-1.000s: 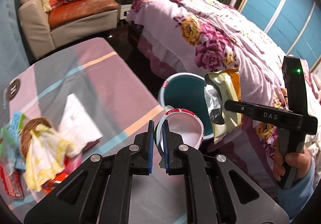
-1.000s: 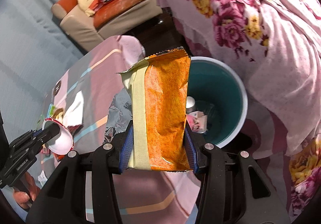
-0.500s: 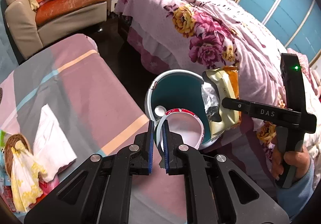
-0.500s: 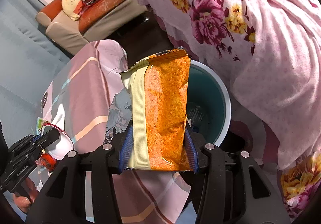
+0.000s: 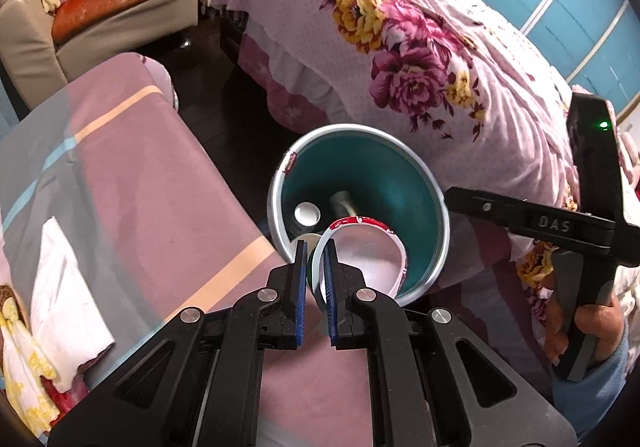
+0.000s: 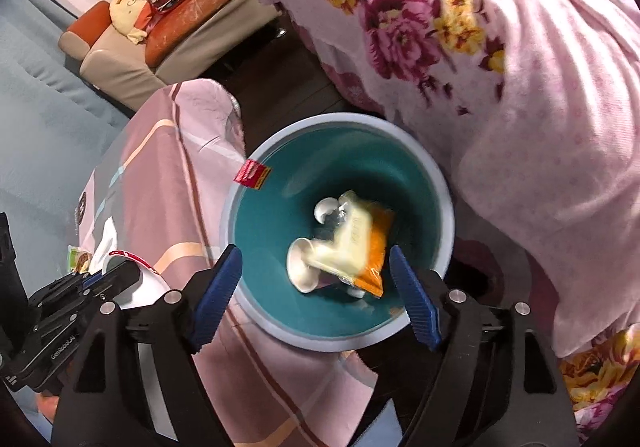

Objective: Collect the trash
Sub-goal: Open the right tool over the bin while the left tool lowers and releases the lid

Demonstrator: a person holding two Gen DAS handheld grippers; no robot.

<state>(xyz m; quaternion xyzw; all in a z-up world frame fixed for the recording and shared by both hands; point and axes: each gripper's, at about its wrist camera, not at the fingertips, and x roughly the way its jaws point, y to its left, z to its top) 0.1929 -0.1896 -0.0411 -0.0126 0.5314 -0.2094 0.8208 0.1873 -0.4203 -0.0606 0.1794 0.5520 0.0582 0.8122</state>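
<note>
Two grippers are over the trash bin [image 6: 436, 183] right now, a teal bucket with a pale rim sitting low-centre in both views, squeezed between the striped pink table cover [image 5: 132, 183] on the left and the floral bedspread [image 5: 400, 59] on the right. The right gripper [image 6: 316, 291] has just been opening, its blue pads spread wide with nothing between them, and the orange and yellow snack bag [image 6: 356, 235] is loose down inside the bin, smeared by motion blur, so I honestly can't say if it's landed or still dropping. It sits among a white cup [image 6: 300, 267] and some other bits I can't make out. The left gripper [image 5: 316, 299] is clamped tight on the rim of a white paper bowl with red trim [image 5: 360, 259], holding it tipped on edge over the near side of the bin in the lower middle of the left view; the same bowl peeks out at lower left in the right view. A little red wrapper [image 6: 252, 175] hangs on the bin's upper-left rim. More litter sits at the far left edge of the table, including a white napkin [image 5: 64, 295]. A beige and orange armchair [image 5: 100, 19] fills the upper left.
</note>
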